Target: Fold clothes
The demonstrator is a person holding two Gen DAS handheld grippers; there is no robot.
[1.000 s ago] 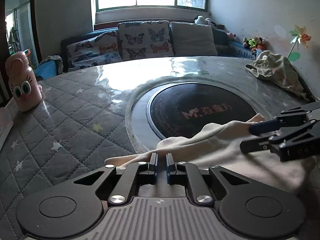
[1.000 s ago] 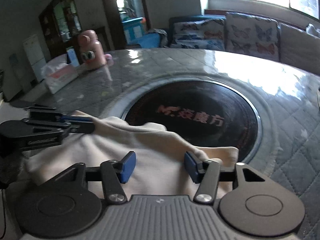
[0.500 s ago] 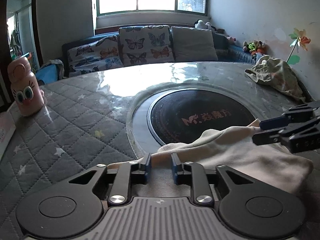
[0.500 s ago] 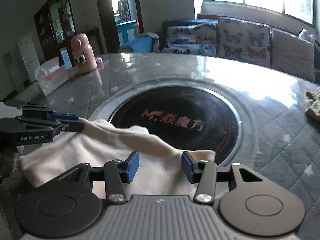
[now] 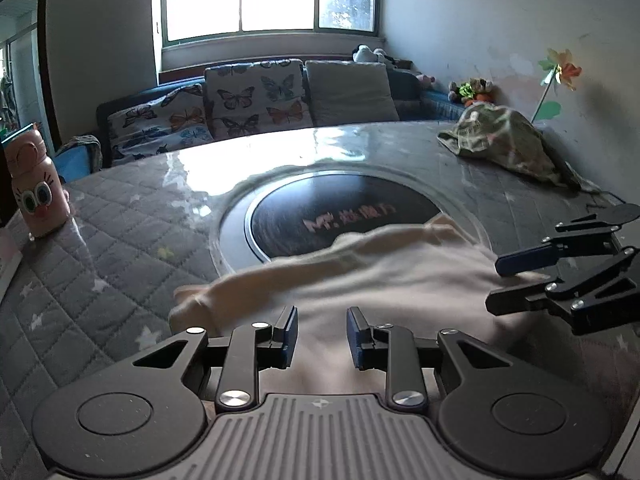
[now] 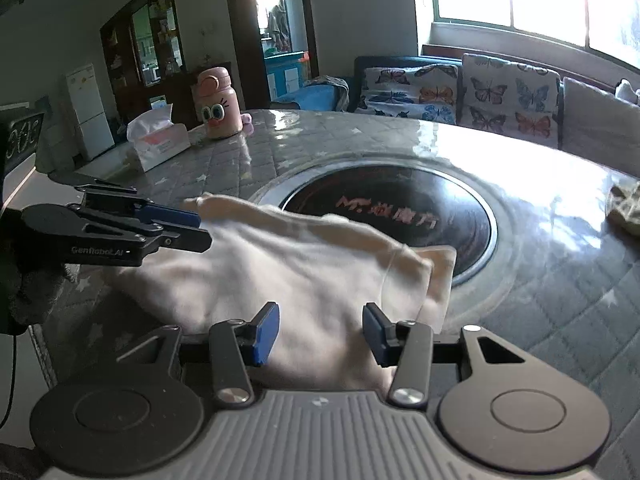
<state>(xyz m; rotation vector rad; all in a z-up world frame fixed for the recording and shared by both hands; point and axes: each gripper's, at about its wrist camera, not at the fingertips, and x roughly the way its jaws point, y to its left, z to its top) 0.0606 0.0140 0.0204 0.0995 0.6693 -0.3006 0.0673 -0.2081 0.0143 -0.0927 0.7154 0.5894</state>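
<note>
A cream garment (image 5: pixel 372 276) lies folded on the round table's near side, its far edge over the black centre disc (image 5: pixel 344 208); it also shows in the right wrist view (image 6: pixel 304 276). My left gripper (image 5: pixel 322 338) is open above the garment's near edge, holding nothing. It shows from the side in the right wrist view (image 6: pixel 196 232) at the cloth's left corner. My right gripper (image 6: pixel 320 334) is open over the garment's near right part. It shows in the left wrist view (image 5: pixel 500 284) at the cloth's right end.
A pink cartoon bottle (image 5: pixel 34 192) stands at the table's left; a tissue box (image 6: pixel 158 142) is near it. A crumpled green patterned cloth (image 5: pixel 500 140) lies at the far right. A sofa with butterfly cushions (image 5: pixel 256 98) is behind the table.
My left gripper has opened and let go of the garment's edge. Both grippers have lifted and drawn back a little; the garment now lies loose on the table.
</note>
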